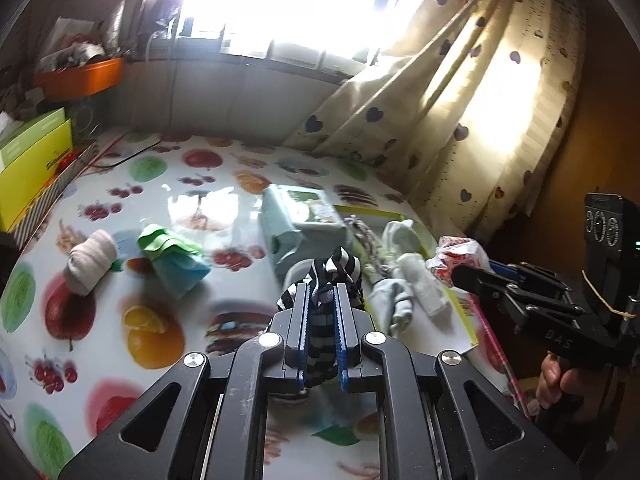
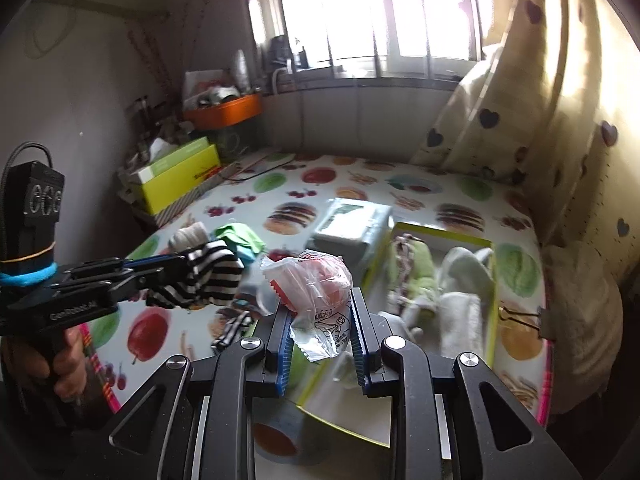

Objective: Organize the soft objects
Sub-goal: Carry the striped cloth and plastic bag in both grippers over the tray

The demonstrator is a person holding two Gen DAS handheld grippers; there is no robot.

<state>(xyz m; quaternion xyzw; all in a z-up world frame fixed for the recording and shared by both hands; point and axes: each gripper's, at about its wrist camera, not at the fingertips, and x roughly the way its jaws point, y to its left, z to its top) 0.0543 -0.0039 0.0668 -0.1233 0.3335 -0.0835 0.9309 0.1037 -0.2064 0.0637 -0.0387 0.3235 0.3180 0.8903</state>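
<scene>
My left gripper (image 1: 321, 294) is shut on a black-and-white striped sock (image 1: 336, 270), held above the fruit-print table; the same striped sock (image 2: 204, 276) shows in the right wrist view, hanging from the left gripper (image 2: 188, 260). My right gripper (image 2: 318, 304) is shut on a clear plastic bag with red contents (image 2: 316, 284), and in the left wrist view the right gripper (image 1: 460, 274) carries that bag (image 1: 460, 254). A yellow-rimmed open box (image 2: 444, 234) on the table holds pale socks and a green soft item. A rolled beige sock (image 1: 90, 266) and green and blue cloths (image 1: 172, 252) lie at left.
A pale green wipes pack (image 1: 304, 220) lies mid-table beside the box. Yellow-green tissue boxes (image 1: 32, 160) and an orange tray (image 1: 80, 76) of clutter stand at far left. A heart-print curtain (image 1: 460, 100) hangs along the right. A small striped piece (image 2: 232, 330) lies on the table.
</scene>
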